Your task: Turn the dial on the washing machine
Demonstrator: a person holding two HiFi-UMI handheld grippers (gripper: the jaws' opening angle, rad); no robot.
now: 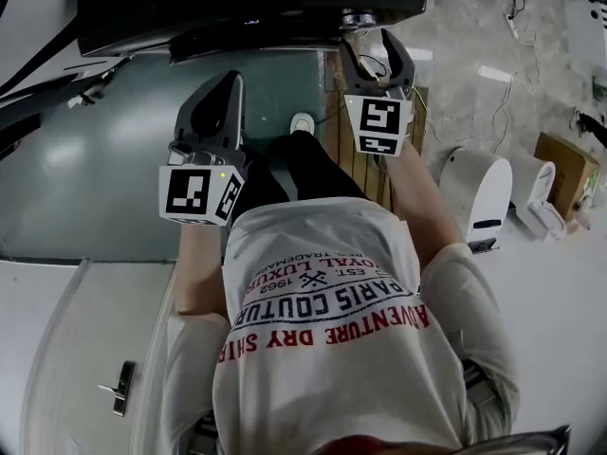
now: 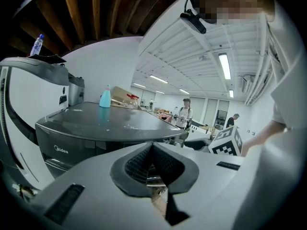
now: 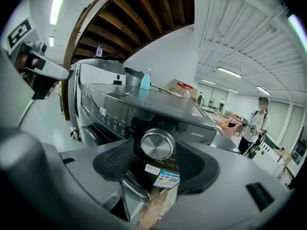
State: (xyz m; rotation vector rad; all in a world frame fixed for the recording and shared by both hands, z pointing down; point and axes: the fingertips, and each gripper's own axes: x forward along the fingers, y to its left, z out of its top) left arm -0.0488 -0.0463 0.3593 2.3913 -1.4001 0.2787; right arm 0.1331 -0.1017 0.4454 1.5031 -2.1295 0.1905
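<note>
On the washing machine's [image 3: 110, 110] dark glossy panel, the round brushed-metal dial [image 3: 157, 145] sits framed between the right gripper's [image 1: 376, 47] ribbed pads, which are spread wide and clear of its rim. The left gripper's [image 2: 152, 150] jaws meet on nothing, back from the machine.

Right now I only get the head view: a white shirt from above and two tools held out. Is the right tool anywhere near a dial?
Observer: Yes. The right gripper view shows a silver dial on the front of the washing machine, framed between the open jaws of the right tool. The pads aren't on it.
Operator: Anything on top of the machine?
Observer: A blue bottle stands on its top.
Operator: Is the left tool busy?
Observer: No. The left gripper view shows the left tool with its jaws together and nothing between them.
</note>
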